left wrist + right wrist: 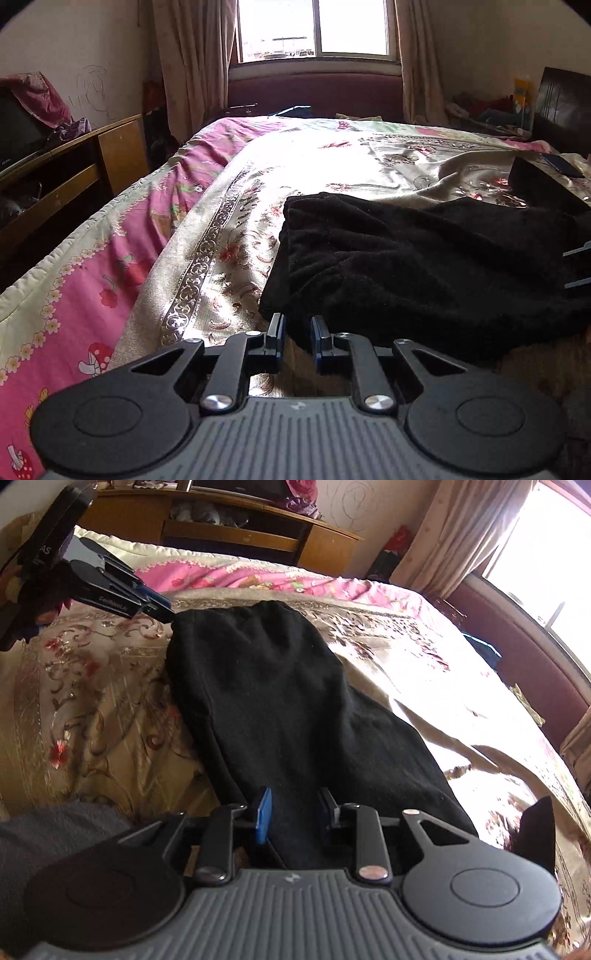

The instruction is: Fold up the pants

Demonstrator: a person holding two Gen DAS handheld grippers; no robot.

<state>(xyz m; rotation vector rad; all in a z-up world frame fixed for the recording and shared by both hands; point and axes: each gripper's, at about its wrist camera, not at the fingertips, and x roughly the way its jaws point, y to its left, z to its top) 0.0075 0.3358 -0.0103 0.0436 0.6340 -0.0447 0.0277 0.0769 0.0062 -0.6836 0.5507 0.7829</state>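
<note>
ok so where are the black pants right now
The black pants lie on the floral gold bedspread, stretching from the right gripper to the left gripper at their far corner; left wrist view shows them right of centre.

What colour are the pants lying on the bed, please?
The soft fleecy pants are plain black, clearest in the right wrist view.
</note>
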